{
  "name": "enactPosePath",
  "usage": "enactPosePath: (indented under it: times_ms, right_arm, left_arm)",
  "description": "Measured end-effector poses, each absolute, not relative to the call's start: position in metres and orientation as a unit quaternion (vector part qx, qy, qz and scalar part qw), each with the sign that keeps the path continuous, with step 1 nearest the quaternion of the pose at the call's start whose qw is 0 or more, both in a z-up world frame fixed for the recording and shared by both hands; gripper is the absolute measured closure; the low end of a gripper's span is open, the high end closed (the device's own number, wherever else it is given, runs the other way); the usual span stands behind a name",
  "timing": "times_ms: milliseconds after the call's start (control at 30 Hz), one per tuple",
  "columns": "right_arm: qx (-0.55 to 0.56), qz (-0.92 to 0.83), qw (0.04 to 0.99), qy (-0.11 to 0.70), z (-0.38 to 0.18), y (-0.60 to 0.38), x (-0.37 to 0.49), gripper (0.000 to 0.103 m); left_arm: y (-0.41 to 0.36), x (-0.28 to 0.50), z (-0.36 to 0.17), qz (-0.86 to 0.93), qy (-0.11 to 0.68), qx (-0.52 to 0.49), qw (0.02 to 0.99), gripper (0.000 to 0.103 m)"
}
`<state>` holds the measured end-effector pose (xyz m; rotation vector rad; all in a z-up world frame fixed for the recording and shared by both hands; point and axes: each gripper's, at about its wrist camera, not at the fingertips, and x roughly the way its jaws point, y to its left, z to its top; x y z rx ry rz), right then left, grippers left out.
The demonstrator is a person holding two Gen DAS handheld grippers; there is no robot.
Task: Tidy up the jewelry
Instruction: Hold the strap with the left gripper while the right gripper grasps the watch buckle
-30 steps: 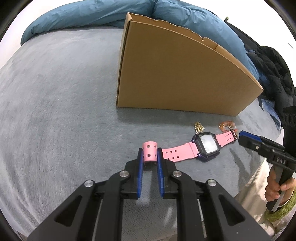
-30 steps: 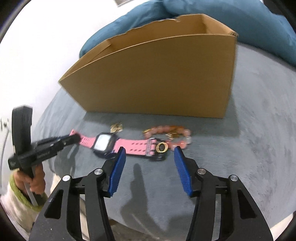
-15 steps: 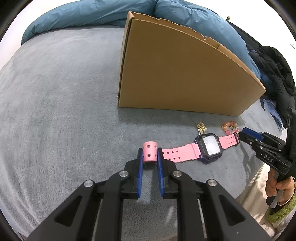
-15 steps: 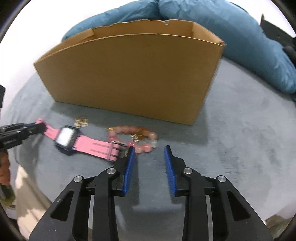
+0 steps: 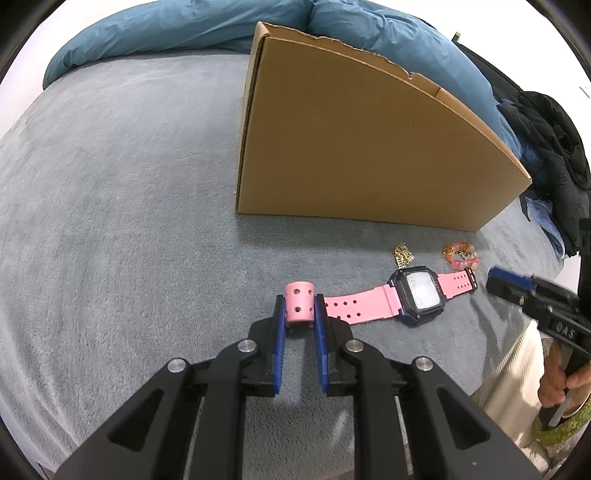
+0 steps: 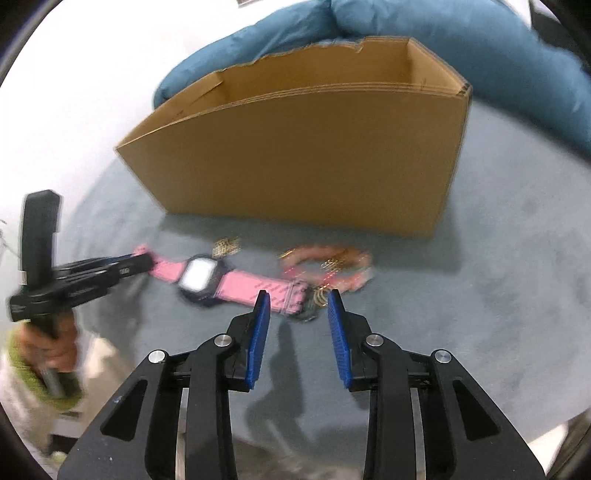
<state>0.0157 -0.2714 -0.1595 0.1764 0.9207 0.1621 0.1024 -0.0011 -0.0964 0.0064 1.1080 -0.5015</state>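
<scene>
A: What do you have in front of you, from the big things down?

B: You work on a bed (image 5: 110, 192) with a grey cover and a blue duvet (image 5: 177, 26) at the far side. On it stands an open cardboard box (image 5: 362, 147). What the right wrist view shows of its inside looks empty, but the bottom is hidden, so you cannot be sure.

A: And the jewelry?

B: All of it lies on the bed in front of the box, so as far as I can judge nothing is sorted yet. The pink watch (image 5: 421, 291) lies flat, and your left gripper (image 5: 300, 310) has its fingers clamped on the strap end. Behind the watch there is a bead bracelet (image 6: 332, 266), touching the buckle end, and a small gold piece (image 5: 403, 254) just beside the watch face. Near the buckle I see 1 or 2 gold rings (image 6: 320, 295), but that view is blurred.

A: The right gripper?

B: Your right gripper (image 6: 298, 314) has just been closing, yet its fingers stand apart around the buckle end and the pads do not press on anything. I think you must finish this second grip, then carry the watch to the box. The 3 smaller items are left after that.
</scene>
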Motion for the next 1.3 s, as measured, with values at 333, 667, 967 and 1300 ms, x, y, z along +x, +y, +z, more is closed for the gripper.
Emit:
enactPosePath:
  times_ms: [333,667,967,1300]
  right_arm:
    - [0.153,0.076,0.869,0.464,-0.169,-0.275,0.028,0.066]
    - [0.197,0.092,0.862,0.458,-0.169,-0.288,0.033,0.055]
    - [0.225,0.11,0.86,0.445,-0.161,-0.291,0.031,0.059]
    - [0.22,0.112,0.865,0.436,-0.154,-0.29,0.031,0.089]
  left_arm:
    - [-0.001,0.103,-0.098,-0.235,0.521,0.001,0.82,0.088]
    - [0.0,0.103,-0.099,-0.234,0.522,-0.002,0.82,0.088]
    - [0.0,0.104,-0.1,-0.234,0.523,-0.002,0.82,0.087]
    - [-0.001,0.104,-0.101,-0.234,0.521,0.001,0.821,0.087]
